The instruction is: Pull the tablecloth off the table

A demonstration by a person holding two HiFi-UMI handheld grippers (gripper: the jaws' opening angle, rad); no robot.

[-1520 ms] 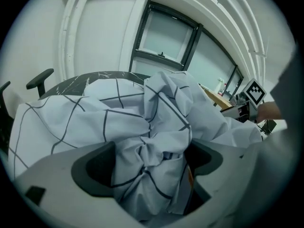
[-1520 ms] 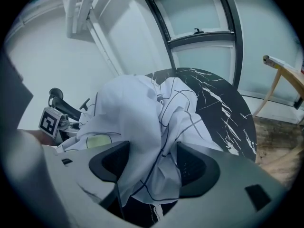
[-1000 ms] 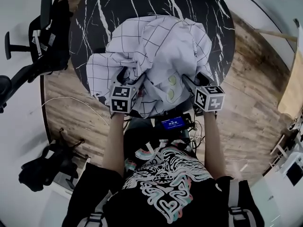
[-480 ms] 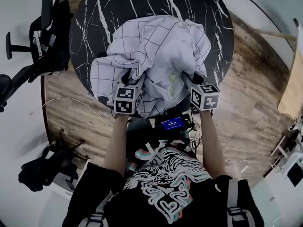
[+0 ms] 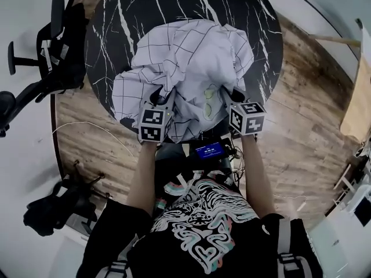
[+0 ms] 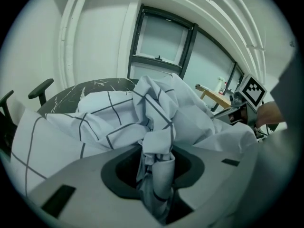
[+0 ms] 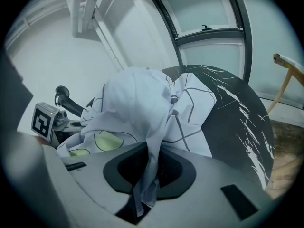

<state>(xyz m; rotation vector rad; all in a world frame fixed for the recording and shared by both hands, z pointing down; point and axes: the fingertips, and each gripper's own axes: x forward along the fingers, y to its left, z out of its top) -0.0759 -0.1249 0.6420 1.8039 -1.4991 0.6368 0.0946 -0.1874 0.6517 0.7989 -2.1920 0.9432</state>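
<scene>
Head view: tablecloth is all bunched up on the black surface, not off yet. Left gripper view: left gripper jaws closing on a fold. Right gripper view: right gripper same deal, so the actual pull's left.

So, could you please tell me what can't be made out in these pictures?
- Head view: far rim of the table, cut off by the top edge.
- Head view: the tabletop's middle, covered by the bunched tablecloth.
- Every view: the table's legs, hidden under its top.
- Head view: text on the small screen, too small.
</scene>
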